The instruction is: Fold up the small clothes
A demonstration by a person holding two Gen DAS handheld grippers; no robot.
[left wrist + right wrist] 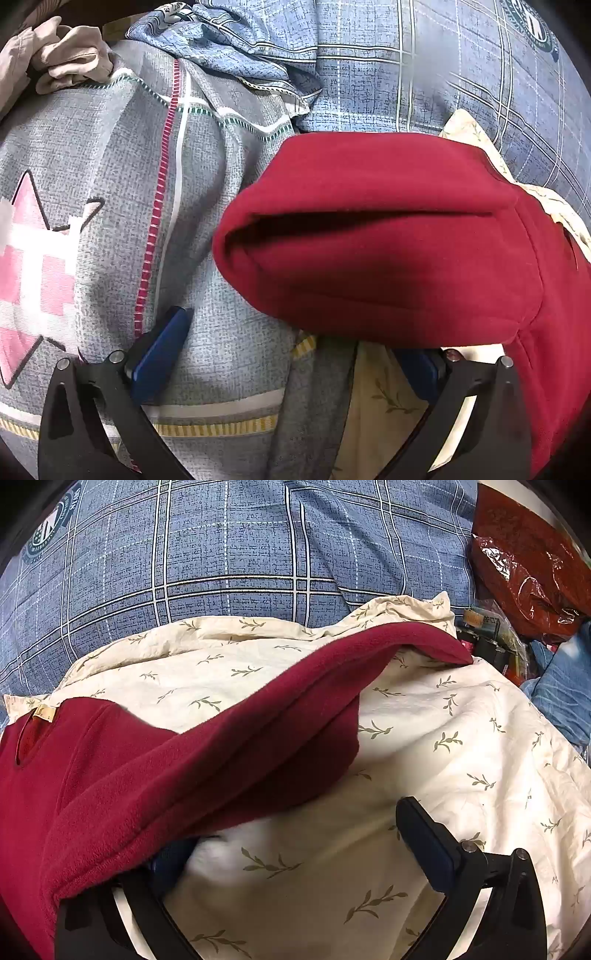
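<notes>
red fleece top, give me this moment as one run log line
item: dark red fleece top on cream leaf-print cloth | left gripper: jaws open | right gripper: jaws open | held: nothing

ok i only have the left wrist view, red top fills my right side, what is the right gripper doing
Observer: The right gripper is open above the cream leaf-print cloth, with one finger partly under the edge of the red top.
Operator: which end of the top is over there
Observer: The neck end. A tan label sits at its neckline.
Operator: anything past the cloth
Observer: A red plastic bag lies beyond its far right corner.
</notes>
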